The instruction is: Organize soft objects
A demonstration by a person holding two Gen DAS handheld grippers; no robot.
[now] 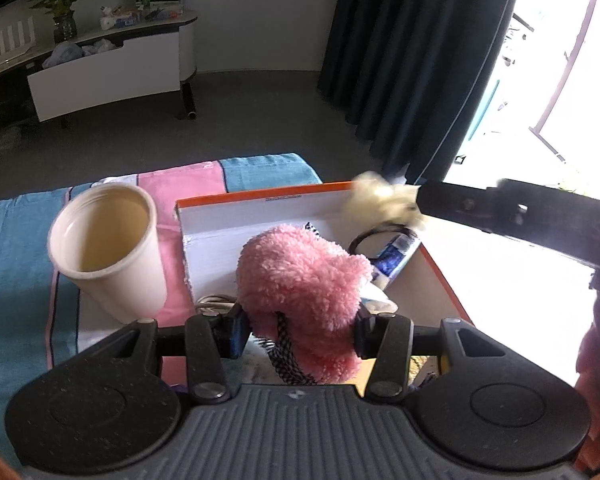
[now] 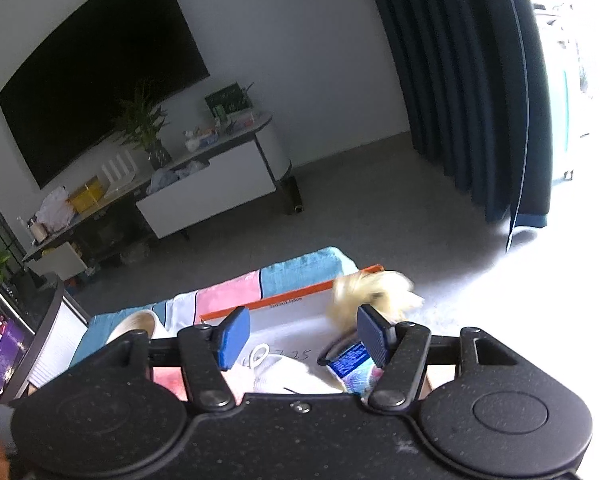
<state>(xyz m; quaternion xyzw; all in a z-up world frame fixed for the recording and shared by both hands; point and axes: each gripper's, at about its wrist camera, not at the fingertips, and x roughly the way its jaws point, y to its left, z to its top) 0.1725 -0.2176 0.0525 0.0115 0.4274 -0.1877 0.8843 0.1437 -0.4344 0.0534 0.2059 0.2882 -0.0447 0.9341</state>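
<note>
My left gripper [image 1: 298,330] is shut on a fluffy pink soft toy [image 1: 300,280] with a black-and-white braided cord, held above the near end of an orange-rimmed white box [image 1: 260,200]. My right gripper [image 2: 300,336] is open. A blurred pale yellow fluffy object [image 2: 370,290] hangs at its right fingertip [image 2: 374,334], over the box's far corner; it also shows in the left wrist view [image 1: 384,200] at the tip of the right gripper. A cream paper cup [image 1: 108,244] lies tilted left of the box.
The box holds a blue-and-white tube [image 1: 396,256], a black ring [image 1: 368,240] and white soft items [image 2: 288,376]. Box and cup rest on a pink, blue and white striped cloth [image 1: 16,248]. Beyond are grey floor, a TV stand [image 1: 108,68] and dark curtains [image 1: 420,60].
</note>
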